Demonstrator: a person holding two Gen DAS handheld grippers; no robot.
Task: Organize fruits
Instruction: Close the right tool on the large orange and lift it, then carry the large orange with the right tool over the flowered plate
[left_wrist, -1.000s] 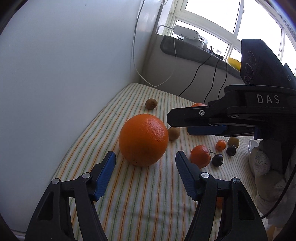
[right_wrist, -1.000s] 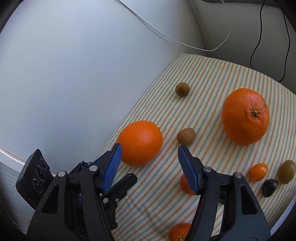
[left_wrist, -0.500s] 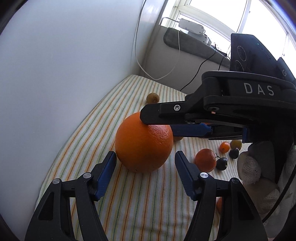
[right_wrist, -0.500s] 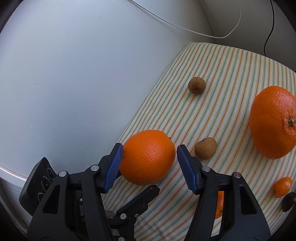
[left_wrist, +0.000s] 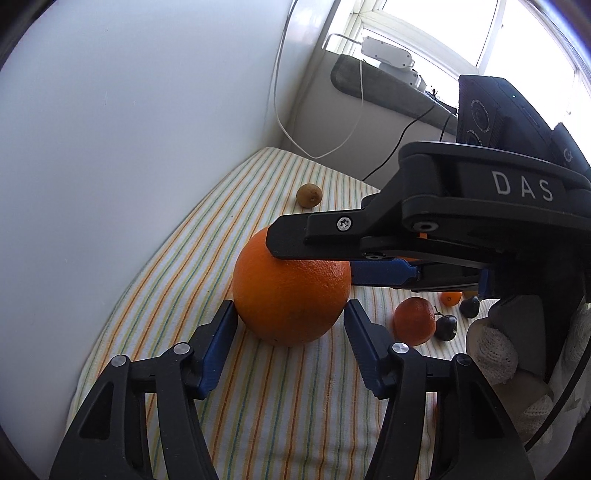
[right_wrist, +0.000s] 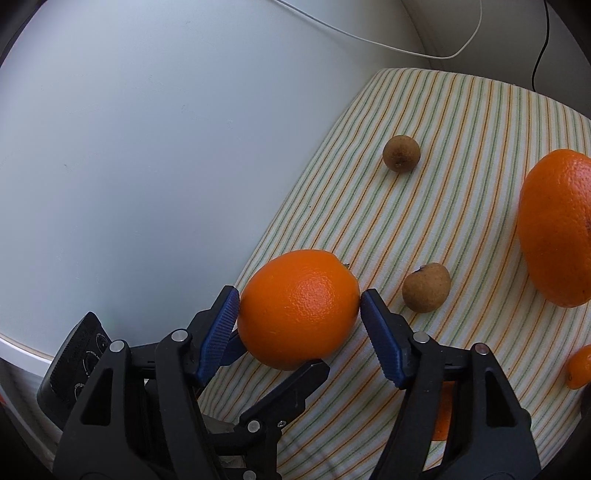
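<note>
A large orange (left_wrist: 291, 291) rests on the striped cloth (left_wrist: 221, 229) near the wall. My left gripper (left_wrist: 290, 345) is open with the orange's near side between its blue pads, not touching. My right gripper (right_wrist: 299, 328) is open around the same orange (right_wrist: 297, 308) from the other side, its pads right at the skin. In the left wrist view the right gripper's upper finger (left_wrist: 314, 236) lies across the top of the orange. A second large orange (right_wrist: 557, 229) lies at the right edge of the right wrist view.
Two brown kiwis (right_wrist: 401, 153) (right_wrist: 426, 288) lie on the cloth. A tangerine (left_wrist: 413, 321), dark plums (left_wrist: 445, 326) and a small orange fruit (left_wrist: 450, 297) sit to the right. A white wall (left_wrist: 129, 129) borders the cloth. Cables hang by the windowsill.
Both grippers moved in on the near orange from opposite sides. The right gripper swung left until the orange sat between its pads; the left closed the distance.
</note>
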